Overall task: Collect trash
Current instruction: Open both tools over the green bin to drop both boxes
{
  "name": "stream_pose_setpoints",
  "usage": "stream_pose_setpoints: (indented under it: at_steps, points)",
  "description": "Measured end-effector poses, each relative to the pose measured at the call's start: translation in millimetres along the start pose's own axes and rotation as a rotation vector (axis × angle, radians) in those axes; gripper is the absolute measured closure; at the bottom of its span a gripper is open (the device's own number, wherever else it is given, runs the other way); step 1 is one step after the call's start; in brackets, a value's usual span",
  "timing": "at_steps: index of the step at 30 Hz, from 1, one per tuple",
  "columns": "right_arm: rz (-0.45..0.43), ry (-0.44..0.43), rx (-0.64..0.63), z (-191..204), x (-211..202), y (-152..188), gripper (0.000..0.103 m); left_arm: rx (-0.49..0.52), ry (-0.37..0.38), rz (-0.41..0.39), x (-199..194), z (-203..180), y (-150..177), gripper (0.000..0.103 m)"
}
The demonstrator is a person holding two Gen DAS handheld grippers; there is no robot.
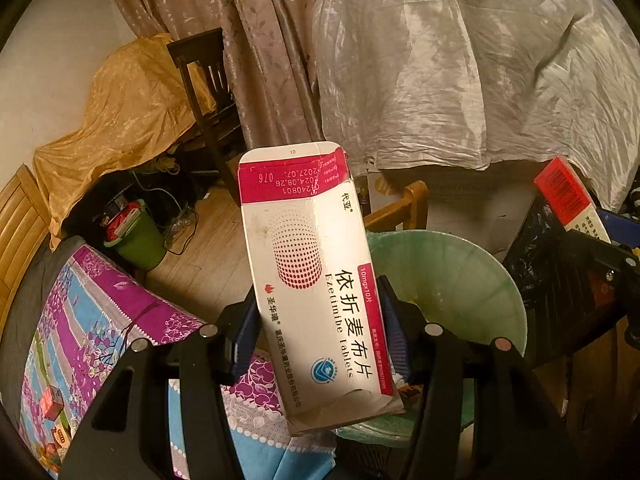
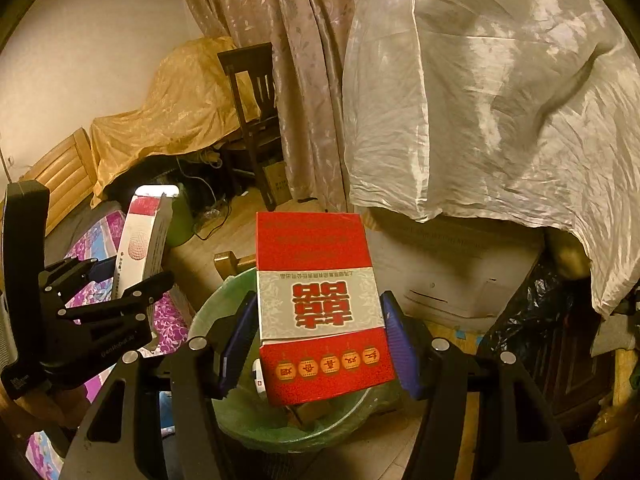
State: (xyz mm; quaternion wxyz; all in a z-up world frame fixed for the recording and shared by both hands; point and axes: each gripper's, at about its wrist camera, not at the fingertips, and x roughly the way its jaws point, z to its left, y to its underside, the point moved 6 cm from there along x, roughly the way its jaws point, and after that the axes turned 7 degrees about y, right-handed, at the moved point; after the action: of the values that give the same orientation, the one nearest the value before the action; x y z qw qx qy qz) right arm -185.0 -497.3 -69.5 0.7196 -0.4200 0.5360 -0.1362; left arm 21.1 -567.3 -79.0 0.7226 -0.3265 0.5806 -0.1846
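The left claw (image 1: 320, 320) is clamped on a white medicine box (image 1: 312, 280) with pink trim and its end flap open. The right claw (image 2: 320, 336) grips a red box (image 2: 320, 304) with a grey band. Both boxes hang above the green-lined bin (image 2: 224, 312).

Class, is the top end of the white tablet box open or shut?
Open: the tablet box has its rounded end flap sticking straight up, untucked.
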Motion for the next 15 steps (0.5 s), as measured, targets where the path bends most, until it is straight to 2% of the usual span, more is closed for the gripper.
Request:
stream_pose_setpoints:
  at_steps: [7,11,12,15]
  points:
    - [0.011,-0.014,-0.01,5.4,4.0,0.9,0.041,-0.002,0.006,0.003,1.4,-0.8,0.4,0.051]
    - [0.032,-0.041,-0.032,12.5,9.0,3.1,0.038,-0.013,0.099,0.03,7.0,-3.1,5.1,0.046]
    - [0.043,-0.048,-0.029,13.4,11.5,4.5,0.034,-0.021,0.116,0.042,9.3,-2.5,6.8,0.046]
    - [0.051,-0.07,-0.011,12.4,14.8,5.6,0.034,-0.059,0.153,0.073,16.9,1.9,12.3,0.046]
